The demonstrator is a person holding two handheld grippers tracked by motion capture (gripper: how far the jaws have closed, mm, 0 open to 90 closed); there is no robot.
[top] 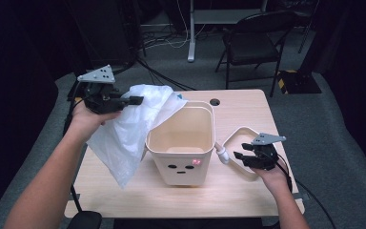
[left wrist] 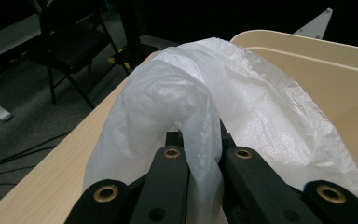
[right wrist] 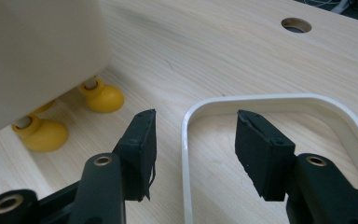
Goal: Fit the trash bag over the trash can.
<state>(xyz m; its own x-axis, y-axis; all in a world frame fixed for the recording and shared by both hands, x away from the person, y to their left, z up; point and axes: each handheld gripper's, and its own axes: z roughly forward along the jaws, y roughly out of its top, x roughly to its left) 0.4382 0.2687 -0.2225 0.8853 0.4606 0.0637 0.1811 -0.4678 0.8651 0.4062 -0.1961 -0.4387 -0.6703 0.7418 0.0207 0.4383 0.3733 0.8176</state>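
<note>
- You have one cream bin point(top: 183, 143) on the table point(top: 248, 191).
- One white plastic bag point(top: 133, 124), draped left of the bin.
- One white ring frame point(top: 240, 138), right of the bin.
- Two yellow feet point(right wrist: 103, 97) under the bin.
- One folding chair point(top: 255, 40), beyond the bin.

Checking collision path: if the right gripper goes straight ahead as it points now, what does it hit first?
Most likely the white frame: its near corner rail sits between the open jaws of the right gripper, with bare table beyond. Its height above the rail is unclear.

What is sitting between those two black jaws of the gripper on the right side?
In the right gripper view, the right gripper is open, and the curved edge of the white ring frame lies between its jaws, on the wooden table.
</note>
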